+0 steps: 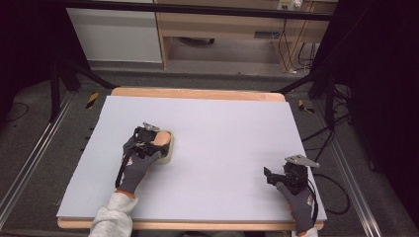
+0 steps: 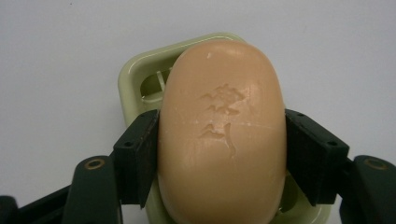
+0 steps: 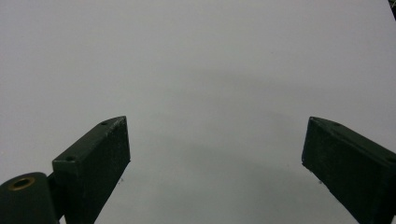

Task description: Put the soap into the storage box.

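As the right gripper (image 1: 271, 176) idled near the table's (image 1: 222, 118) front right corner, its jaws spread wide over bare grey surface and holding nothing, the work lay with the left gripper (image 1: 159, 139), farther in on the left side of the table. There its two black jaws were closed against the long flanks of a peach-coloured soap bar (image 2: 222, 135), which sat over a pale green soap dish (image 2: 140, 77) resting on the grey tabletop; whether the bar was fully seated in the dish or held a little above it could not be told from the gripper's own camera. The risks from this point appeared to lie in the grip itself. The bar's sides were rounded and smooth, and the pads (image 2: 147, 154) met it low on its curve, so a hard squeeze might have squirted it forward out of the jaws, while a slack one might have let it drop and skid across the table. The dish looked light, and if the soap stuck to it a lift could have dragged the dish along and tipped it. Pressure from the pad edges might also have dented the soft bar, whose stamped face already showed fine scratches.
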Demonstrator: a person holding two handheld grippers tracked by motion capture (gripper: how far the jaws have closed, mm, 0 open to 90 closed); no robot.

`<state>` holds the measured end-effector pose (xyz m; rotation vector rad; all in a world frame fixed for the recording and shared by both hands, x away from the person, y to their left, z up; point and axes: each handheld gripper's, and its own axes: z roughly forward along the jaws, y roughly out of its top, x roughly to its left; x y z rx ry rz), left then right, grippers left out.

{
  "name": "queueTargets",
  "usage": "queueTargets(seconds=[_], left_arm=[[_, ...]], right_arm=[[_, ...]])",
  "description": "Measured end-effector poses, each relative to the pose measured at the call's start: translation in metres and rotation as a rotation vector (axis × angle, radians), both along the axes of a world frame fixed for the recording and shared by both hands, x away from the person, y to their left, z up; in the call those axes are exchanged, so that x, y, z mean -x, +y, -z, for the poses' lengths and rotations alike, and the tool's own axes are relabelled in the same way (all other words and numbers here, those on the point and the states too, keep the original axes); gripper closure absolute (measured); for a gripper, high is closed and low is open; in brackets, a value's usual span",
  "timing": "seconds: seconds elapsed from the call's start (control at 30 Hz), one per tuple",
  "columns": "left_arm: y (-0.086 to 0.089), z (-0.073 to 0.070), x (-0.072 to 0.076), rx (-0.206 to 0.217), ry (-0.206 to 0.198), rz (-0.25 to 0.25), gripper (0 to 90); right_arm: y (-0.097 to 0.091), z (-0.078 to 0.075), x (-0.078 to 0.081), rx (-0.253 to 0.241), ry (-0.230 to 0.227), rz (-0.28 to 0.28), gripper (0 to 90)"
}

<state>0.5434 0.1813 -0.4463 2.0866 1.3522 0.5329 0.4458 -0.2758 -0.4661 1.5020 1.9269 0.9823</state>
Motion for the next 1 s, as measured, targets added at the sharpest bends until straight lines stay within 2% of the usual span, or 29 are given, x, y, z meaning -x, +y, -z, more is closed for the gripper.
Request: queueTargets(seconds=[0.5,0.6,0.73,0.93,1.0], left_arm=[[-0.004,0.002,0.001,-0.010,0.003,-0.002,30.7],[-0.002,0.000,0.001,0.000,-0.008,-0.005,27.4],[0.000,-0.004,0.002,0.020,-0.012,-0.001,27.6],[-0.001,-0.012,0.007,0.036,-0.034,0.020,27.2],[-0.001,-0.017,0.011,0.051,-0.053,0.024,27.1]], right_arm=[[0.000,0.000,0.000,0.001,0.002,-0.002,7.9],[0.000,0.000,0.000,-0.003,0.000,-0.001,7.9],[0.000,0.000,0.000,-0.001,0.001,0.000,7.9],[-0.001,-0.001,0.001,-0.002,-0.006,0.005,7.9],[-0.001,-0.001,0.001,-0.001,-0.009,0.005,7.9]])
